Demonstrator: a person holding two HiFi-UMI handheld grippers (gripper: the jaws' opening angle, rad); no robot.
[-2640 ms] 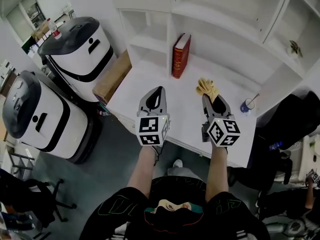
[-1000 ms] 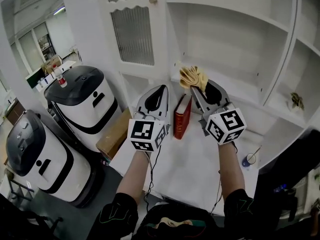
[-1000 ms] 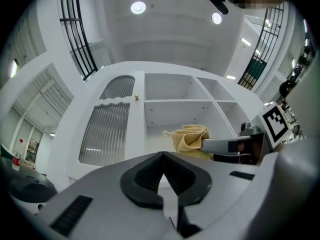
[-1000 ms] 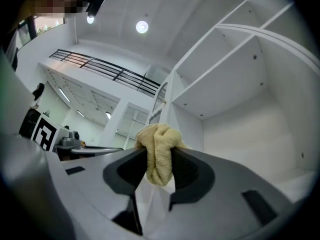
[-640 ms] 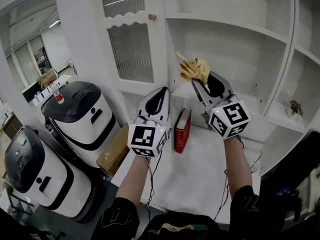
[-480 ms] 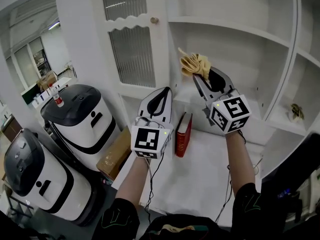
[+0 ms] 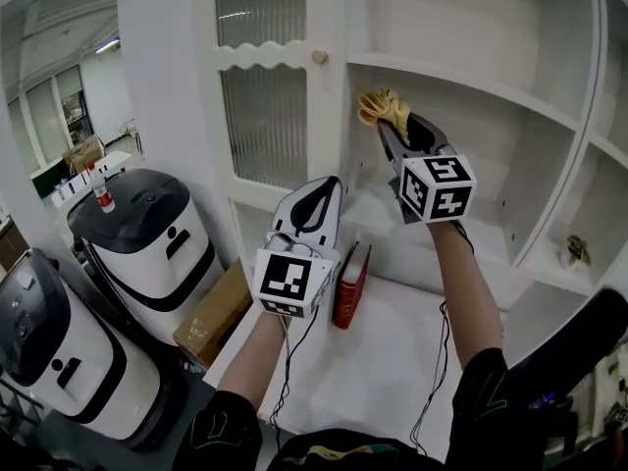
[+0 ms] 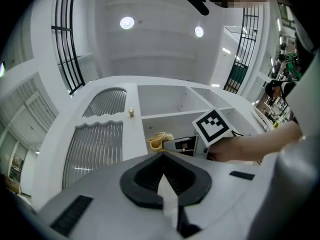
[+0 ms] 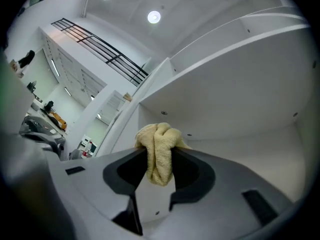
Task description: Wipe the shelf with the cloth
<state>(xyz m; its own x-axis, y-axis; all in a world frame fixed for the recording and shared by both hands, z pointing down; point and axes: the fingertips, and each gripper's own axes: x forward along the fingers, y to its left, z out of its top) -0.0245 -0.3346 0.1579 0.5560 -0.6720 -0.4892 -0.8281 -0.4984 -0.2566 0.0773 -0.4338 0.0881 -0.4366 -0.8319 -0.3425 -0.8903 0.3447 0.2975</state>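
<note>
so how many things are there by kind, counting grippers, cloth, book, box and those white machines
hand-held grippers: 2 (left, right)
yellow cloth: 1
red book: 1
cardboard box: 1
white machines: 2
total: 7

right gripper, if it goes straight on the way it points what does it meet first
Probably the underside of the shelf board, near where it joins the back wall; the cloth shut in the right gripper would touch first. Depth is unclear.
</note>
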